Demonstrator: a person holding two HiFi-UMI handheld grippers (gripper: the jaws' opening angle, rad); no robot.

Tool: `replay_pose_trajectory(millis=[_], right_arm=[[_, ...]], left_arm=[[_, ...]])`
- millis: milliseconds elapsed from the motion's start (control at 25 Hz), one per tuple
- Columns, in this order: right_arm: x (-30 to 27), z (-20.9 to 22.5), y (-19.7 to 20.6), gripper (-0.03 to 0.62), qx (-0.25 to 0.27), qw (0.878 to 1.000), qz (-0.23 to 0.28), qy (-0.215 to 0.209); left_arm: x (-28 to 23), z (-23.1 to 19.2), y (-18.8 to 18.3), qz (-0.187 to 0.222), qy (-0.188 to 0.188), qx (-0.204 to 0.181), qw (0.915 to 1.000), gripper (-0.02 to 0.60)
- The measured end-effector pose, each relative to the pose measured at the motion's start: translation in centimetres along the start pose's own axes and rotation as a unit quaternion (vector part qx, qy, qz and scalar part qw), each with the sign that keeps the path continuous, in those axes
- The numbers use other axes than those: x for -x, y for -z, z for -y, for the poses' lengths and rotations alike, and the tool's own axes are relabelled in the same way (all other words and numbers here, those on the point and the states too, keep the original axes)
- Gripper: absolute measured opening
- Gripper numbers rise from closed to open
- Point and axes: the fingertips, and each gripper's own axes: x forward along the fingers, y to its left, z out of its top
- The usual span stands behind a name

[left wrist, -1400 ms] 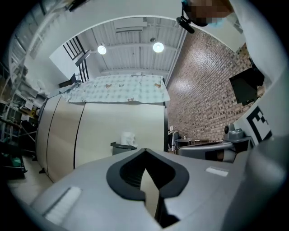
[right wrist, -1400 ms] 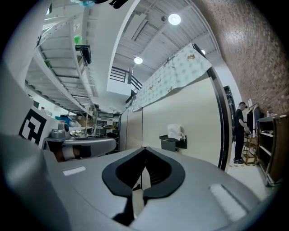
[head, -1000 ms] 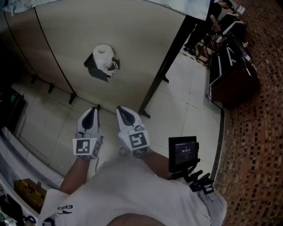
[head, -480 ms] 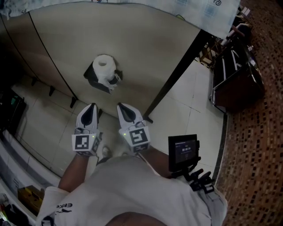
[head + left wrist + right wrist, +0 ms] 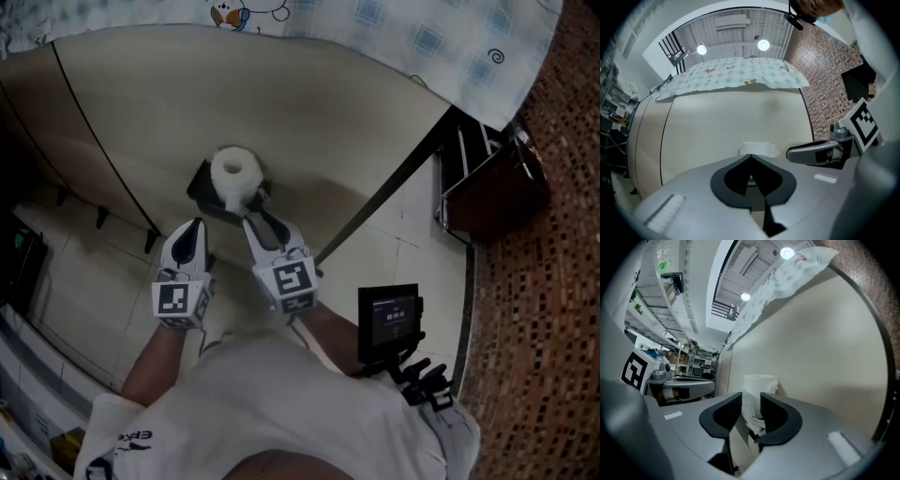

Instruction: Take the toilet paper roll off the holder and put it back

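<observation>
A white toilet paper roll [image 5: 234, 172] sits on a black holder [image 5: 204, 190] fixed to a beige wall panel, with a loose tail hanging at its front. My right gripper [image 5: 254, 219] is just below and in front of the roll. Its jaws are opening, and in the right gripper view the roll [image 5: 760, 382] and its tail show through the narrow gap of the right gripper [image 5: 751, 404], with the pads pressing on nothing. My left gripper [image 5: 193, 231] is lower left of the roll, shut and empty. In the left gripper view the roll [image 5: 758, 148] peeks over the left gripper [image 5: 750, 157].
A black slanted post [image 5: 380, 202] runs down the panel's right side. A blue-checked cloth [image 5: 394, 33] drapes over the panel's top. A dark cabinet [image 5: 487, 183] stands at right by the brick-patterned surface. A small black screen [image 5: 389, 319] hangs at the person's waist.
Both grippers have come closer to the roll. The right one has come up under the roll's tail and its jaws have parted; the left stays shut.
</observation>
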Motion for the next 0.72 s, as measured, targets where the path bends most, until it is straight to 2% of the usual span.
replay_pose_trajectory(millis=[160, 320, 520, 680, 720], right_arm=[[-3.1, 0.4, -0.2, 0.328, 0.025, 1.0, -0.016, 0.001], [-6.1, 0.8, 0.0, 0.451, 0.048, 0.998, -0.037, 0.007], [-9.1, 1.3, 0.5, 0.505, 0.065, 0.996, -0.063, 0.017], [-10.6, 1.9, 1.0, 0.5, 0.079, 0.993, -0.083, 0.036], [-10.7, 2.0, 1.1, 0.477, 0.082, 0.992, -0.085, 0.04]], left_arm=[[-0.9, -1.7, 0.5, -0.001, 0.009, 0.004, 1.0, 0.002], [-1.5, -3.4, 0.4, -0.004, 0.003, 0.004, 1.0, 0.002], [-1.9, -5.1, 0.7, -0.007, 0.001, 0.006, 1.0, 0.002], [-2.1, -5.9, 0.8, -0.005, 0.005, 0.005, 1.0, 0.002], [-2.1, -5.9, 0.8, -0.004, 0.009, 0.006, 0.9999, 0.002]])
